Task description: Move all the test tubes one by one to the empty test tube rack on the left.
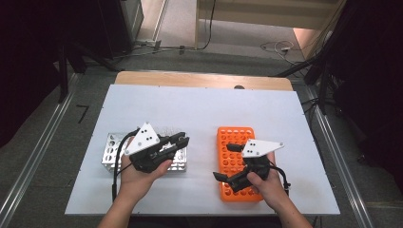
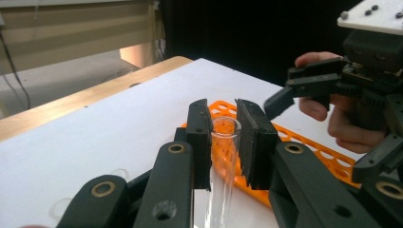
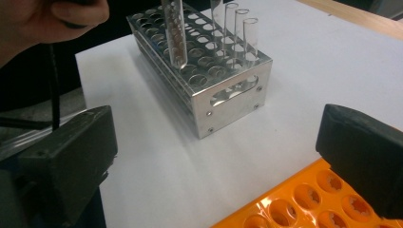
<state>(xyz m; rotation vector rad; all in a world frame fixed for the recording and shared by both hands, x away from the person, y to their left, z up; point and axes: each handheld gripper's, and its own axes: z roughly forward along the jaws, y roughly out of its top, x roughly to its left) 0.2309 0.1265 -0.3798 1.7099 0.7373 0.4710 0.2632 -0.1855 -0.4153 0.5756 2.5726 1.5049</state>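
Note:
My left gripper [image 1: 183, 140] is shut on a clear glass test tube [image 2: 223, 156], its pads clamping just below the tube's open rim [image 2: 222, 114]. In the right gripper view that tube [image 3: 173, 33] hangs upright over the silver metal rack [image 3: 228, 95], its round bottom just above the holes. My right gripper [image 1: 225, 162] stands wide open above the orange plastic rack [image 1: 237, 137], with nothing between its fingers [image 3: 66, 161]. The orange rack's holes [image 3: 304, 199] look empty.
Three more glass tubes [image 3: 235, 28] stand in the metal rack's far corner. Both racks sit on a white sheet [image 1: 199, 104] covering the wooden table; the metal rack [image 1: 110, 152] is at the left. Dark stands and cables flank the table.

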